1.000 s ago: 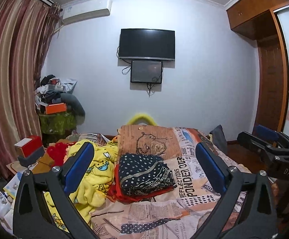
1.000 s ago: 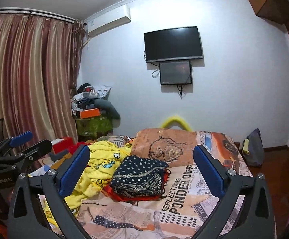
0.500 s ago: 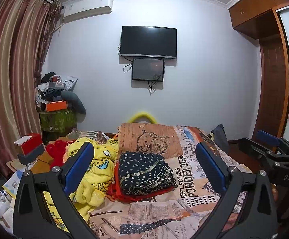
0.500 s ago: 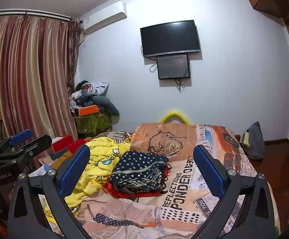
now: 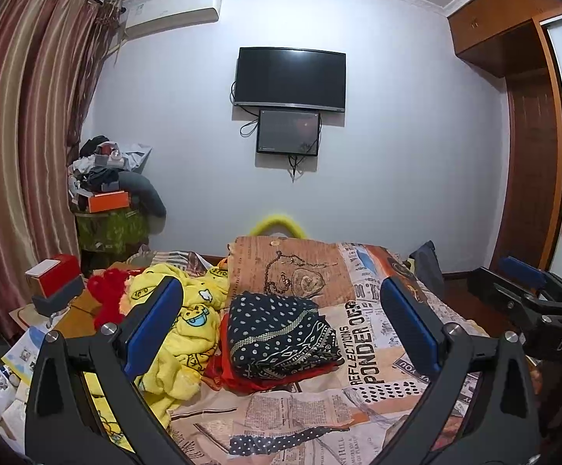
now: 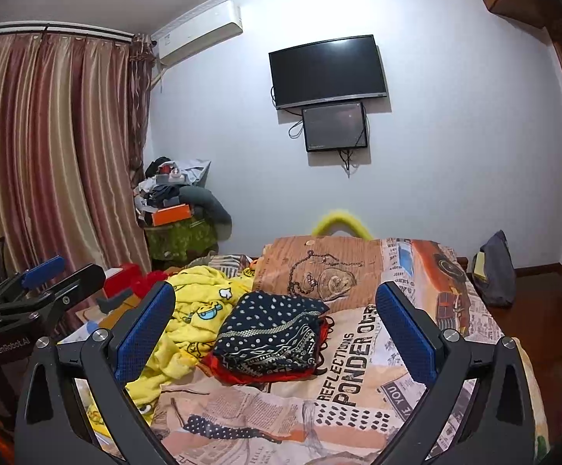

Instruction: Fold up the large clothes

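Since a second ago you have raised both views slightly, and your left gripper (image 5: 281,325) and right gripper (image 6: 275,319), fingers wide and empty, hover above the bed (image 5: 362,352), probably choosing between the folded dotted garment (image 5: 281,337) and the crumpled yellow garment (image 5: 188,329).

We count two grippers: the left gripper (image 5: 281,325) and the right gripper (image 6: 275,321), each with two blue-padded fingers set wide apart. On the bed (image 5: 362,352) we count three garments: one folded navy dotted cloth (image 5: 281,333), one red cloth (image 5: 242,376) under it, and one crumpled yellow garment (image 5: 188,329) to its left. On the wall beyond the bed hang two dark screens, a television (image 5: 290,77) and a smaller monitor (image 5: 287,132).
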`<action>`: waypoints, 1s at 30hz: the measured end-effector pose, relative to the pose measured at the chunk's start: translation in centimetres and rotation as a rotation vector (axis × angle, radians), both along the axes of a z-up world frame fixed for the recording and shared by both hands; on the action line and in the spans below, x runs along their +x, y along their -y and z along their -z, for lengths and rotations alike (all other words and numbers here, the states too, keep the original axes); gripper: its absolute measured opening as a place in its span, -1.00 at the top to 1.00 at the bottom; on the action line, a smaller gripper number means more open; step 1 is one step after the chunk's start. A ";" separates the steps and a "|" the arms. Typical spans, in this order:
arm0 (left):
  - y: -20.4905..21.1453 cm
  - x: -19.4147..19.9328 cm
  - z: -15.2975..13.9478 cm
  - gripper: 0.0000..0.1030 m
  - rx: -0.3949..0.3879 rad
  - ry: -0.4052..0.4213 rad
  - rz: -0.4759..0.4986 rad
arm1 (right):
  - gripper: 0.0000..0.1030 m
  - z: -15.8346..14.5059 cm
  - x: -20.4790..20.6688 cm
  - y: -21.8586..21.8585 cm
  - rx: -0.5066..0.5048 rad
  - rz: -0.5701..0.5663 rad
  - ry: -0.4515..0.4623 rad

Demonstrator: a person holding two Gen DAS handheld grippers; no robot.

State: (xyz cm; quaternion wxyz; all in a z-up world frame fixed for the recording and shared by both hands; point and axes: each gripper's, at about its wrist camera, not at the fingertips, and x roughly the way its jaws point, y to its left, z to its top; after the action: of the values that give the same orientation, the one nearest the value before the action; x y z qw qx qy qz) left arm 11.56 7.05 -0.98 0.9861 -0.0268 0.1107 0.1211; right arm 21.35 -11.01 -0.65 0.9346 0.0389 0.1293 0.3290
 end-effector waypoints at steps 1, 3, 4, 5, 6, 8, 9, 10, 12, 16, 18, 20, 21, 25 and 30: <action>0.0 0.0 0.0 -0.99 -0.003 0.000 0.000 | -0.99 0.0 0.0 0.0 0.000 0.000 0.000; -0.2 0.0 0.1 -0.99 -0.009 0.000 0.002 | -0.99 0.0 0.1 0.1 0.001 0.001 0.000; -0.2 0.0 0.1 -0.99 -0.009 -0.001 0.002 | -0.99 0.0 0.1 0.1 0.002 0.001 -0.001; -0.2 0.0 0.1 -0.99 -0.009 -0.001 0.002 | -1.00 -0.1 0.1 0.1 0.001 0.003 -0.002; -0.3 0.1 0.1 -0.99 -0.009 -0.002 0.003 | -1.00 0.0 0.1 0.1 0.001 0.003 -0.002; -0.2 0.1 0.1 -0.99 -0.007 -0.005 -0.001 | -1.00 -0.1 0.1 0.2 0.002 0.005 -0.002; -0.2 0.1 0.1 -0.99 -0.008 -0.006 -0.004 | -1.00 -0.1 0.1 0.1 0.002 0.007 -0.003; -0.3 0.1 0.2 -0.99 -0.008 -0.008 0.000 | -1.00 -0.2 0.1 0.1 0.003 0.007 -0.002; -0.4 0.2 0.3 -0.99 -0.009 -0.015 0.009 | -1.00 -0.2 0.1 0.1 0.003 0.010 -0.004; -0.7 0.4 0.3 -0.99 -0.013 -0.014 0.015 | -1.00 -0.1 0.2 0.0 0.000 0.013 -0.007; -0.8 0.5 0.3 -0.99 -0.015 -0.021 0.024 | -1.00 -0.1 0.1 0.0 0.001 0.013 -0.006; -0.9 0.5 0.3 -0.99 -0.018 -0.021 0.026 | -1.00 -0.2 0.2 0.0 0.002 0.013 -0.007; -1.0 0.5 0.3 -0.99 -0.018 -0.021 0.026 | -1.00 -0.2 0.2 0.0 0.003 0.012 -0.007; -1.0 0.6 0.2 -0.99 -0.017 -0.020 0.029 | -1.00 -0.2 0.2 0.0 0.006 0.013 -0.009; -0.8 0.7 0.3 -0.99 -0.013 -0.028 0.041 | -1.00 -0.2 0.3 0.0 0.006 0.011 -0.010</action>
State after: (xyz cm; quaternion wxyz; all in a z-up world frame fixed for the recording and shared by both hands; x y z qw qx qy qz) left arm 12.29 7.82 -1.26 0.9865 -0.0291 0.1259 0.1006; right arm 21.60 -11.01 -0.43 0.9355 0.0441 0.1328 0.3243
